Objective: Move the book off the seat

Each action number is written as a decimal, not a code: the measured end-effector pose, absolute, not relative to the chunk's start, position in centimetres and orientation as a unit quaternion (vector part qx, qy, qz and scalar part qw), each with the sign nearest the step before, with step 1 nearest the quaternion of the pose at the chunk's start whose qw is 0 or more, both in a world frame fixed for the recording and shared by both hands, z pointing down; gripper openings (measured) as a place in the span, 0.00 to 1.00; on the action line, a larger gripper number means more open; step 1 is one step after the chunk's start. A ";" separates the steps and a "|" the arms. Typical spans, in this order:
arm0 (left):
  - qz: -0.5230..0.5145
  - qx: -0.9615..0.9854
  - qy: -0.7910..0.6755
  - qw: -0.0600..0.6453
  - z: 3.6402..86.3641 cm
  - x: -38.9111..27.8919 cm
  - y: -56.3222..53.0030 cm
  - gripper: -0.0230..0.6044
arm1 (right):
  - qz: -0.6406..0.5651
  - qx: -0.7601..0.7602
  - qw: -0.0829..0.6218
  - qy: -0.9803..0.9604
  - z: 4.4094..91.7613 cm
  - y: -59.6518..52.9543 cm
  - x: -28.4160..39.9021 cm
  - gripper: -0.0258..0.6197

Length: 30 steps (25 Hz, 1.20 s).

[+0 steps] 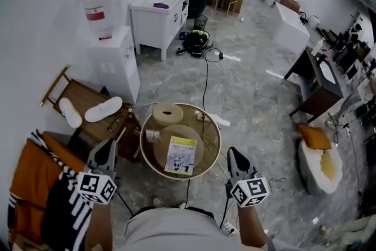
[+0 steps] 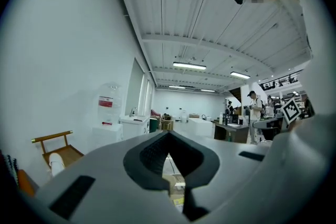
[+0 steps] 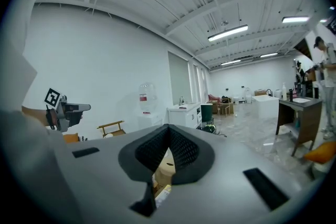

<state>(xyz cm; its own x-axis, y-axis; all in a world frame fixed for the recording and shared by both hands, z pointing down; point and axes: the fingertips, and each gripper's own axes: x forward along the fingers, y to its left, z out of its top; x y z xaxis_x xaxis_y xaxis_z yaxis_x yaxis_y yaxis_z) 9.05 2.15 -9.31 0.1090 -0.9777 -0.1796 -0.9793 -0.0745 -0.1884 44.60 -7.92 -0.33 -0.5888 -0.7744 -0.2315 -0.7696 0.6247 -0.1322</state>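
The book [image 1: 180,156], white and yellow-green, lies flat on the nearer of two tan round seat pads [image 1: 163,149] inside a round wooden rimmed frame [image 1: 217,139] on the floor. In the head view my left gripper [image 1: 109,150] hangs to the left of the frame and my right gripper [image 1: 232,155] to its right, both held above and apart from the book. In the left gripper view the left gripper [image 2: 168,134] is shut and empty. In the right gripper view the right gripper [image 3: 168,127] has its pads meeting, with nothing held; a tan pad [image 3: 162,166] shows below it.
A wooden chair [image 1: 83,98] with two white slippers [image 1: 103,109] stands left of the frame, beside a white water dispenser [image 1: 116,62]. Orange and striped cloth [image 1: 36,180] lies at the lower left. A black cable [image 1: 206,82] crosses the floor. A white and orange cushion [image 1: 320,163] lies on the right.
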 end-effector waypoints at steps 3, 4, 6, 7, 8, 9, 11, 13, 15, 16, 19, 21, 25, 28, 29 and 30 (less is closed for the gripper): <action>0.020 -0.717 0.685 0.131 -9.3 8.2 4.0 0.06 | -0.010 -0.458 0.145 0.877 -0.6 -7.9 45.7 0.07; 0.029 -0.710 0.691 0.129 -9.2 7.8 4.7 0.06 | -0.013 -0.468 0.151 0.871 -0.7 -8.0 46.1 0.07; 0.046 -0.698 0.703 0.128 -8.9 7.1 5.6 0.06 | -0.019 -0.480 0.163 0.862 -1.0 -8.3 46.6 0.07; 0.052 -0.694 0.706 0.129 -8.8 7.0 5.8 0.06 | -0.019 -0.482 0.167 0.860 -1.1 -8.4 46.8 0.07; 0.056 -0.693 0.707 0.130 -8.7 7.1 5.7 0.06 | -0.017 -0.483 0.167 0.860 -1.3 -8.4 46.9 0.07; 0.057 -0.693 0.706 0.135 -8.7 7.4 5.6 0.06 | -0.013 -0.483 0.166 0.860 -1.4 -8.4 47.0 0.07; 0.053 -0.695 0.701 0.152 -9.1 8.3 5.3 0.06 | -0.006 -0.482 0.163 0.861 -1.8 -8.4 47.1 0.07; 0.051 -0.699 0.694 0.165 -9.7 9.0 4.9 0.06 | -0.005 -0.483 0.165 0.860 -2.1 -8.4 47.1 0.07; 0.049 -0.704 0.687 0.169 -9.9 9.4 4.6 0.06 | -0.006 -0.485 0.164 0.859 -2.1 -8.1 47.0 0.07; 0.048 -0.707 0.685 0.169 -9.9 9.7 4.4 0.06 | -0.006 -0.485 0.162 0.860 -2.1 -7.9 46.9 0.07; 0.049 -0.714 0.678 0.167 -9.9 10.1 4.0 0.06 | -0.008 -0.483 0.158 0.861 -2.0 -7.2 46.6 0.07; 0.049 -0.719 0.673 0.167 -10.0 10.4 3.8 0.06 | -0.009 -0.483 0.156 0.861 -1.9 -7.1 46.5 0.07; 0.048 -0.723 0.671 0.160 -9.5 9.9 3.5 0.06 | -0.009 -0.482 0.152 0.863 -1.8 -7.0 45.7 0.07; 0.045 -0.722 0.672 0.155 -9.3 9.4 3.6 0.06 | -0.013 -0.482 0.149 0.863 -1.8 -6.9 45.2 0.07; 0.043 -0.723 0.672 0.155 -9.3 9.3 3.7 0.06 | -0.013 -0.481 0.148 0.864 -1.8 -6.8 45.0 0.07; 0.043 -0.723 0.672 0.155 -9.4 9.2 3.7 0.06 | -0.013 -0.480 0.147 0.865 -1.8 -6.8 44.8 0.07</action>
<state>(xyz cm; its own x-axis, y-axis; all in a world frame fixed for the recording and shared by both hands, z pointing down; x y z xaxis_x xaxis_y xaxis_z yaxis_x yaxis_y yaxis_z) 9.20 3.69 -9.35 0.0939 -0.9583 -0.2698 -0.9847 -0.0495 -0.1671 44.76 -6.79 -1.82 -0.4961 -0.8340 -0.2414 -0.8262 0.5390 -0.1642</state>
